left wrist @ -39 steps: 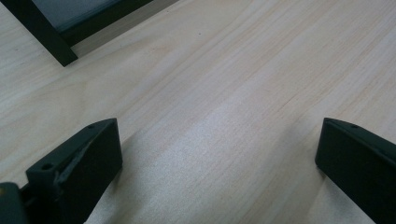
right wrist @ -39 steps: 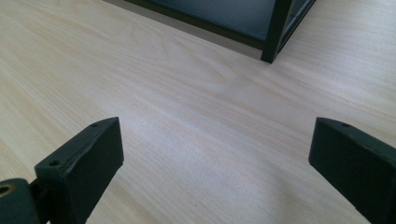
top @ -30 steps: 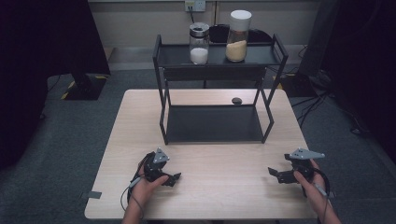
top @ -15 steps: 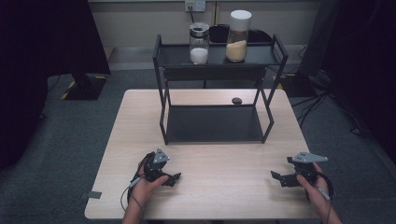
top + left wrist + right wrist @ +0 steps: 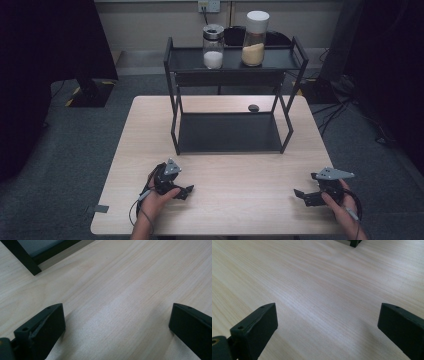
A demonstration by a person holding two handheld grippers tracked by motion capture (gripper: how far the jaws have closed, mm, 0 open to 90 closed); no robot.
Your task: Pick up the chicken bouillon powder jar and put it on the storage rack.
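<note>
1. Pale wooden table [image 5: 220, 200] fills the foreground, with grey carpet around it and a black two-tier rack [image 5: 230, 100] standing at its far half.
2. Nothing is picked up yet, so I judge the work barely begun: both jars stand on the rack's top shelf.
3. Left gripper [image 5: 186, 191] rests low on the near table edge, jaws spread wide over bare wood.
4. Right gripper [image 5: 301, 196] sits likewise at the near right, jaws also spread and empty.
5. White-powder jar [image 5: 213, 46] and white-lidded jar [image 5: 254, 38] stand side by side, well apart from both grippers, beyond the rack's lower shelf.
</note>
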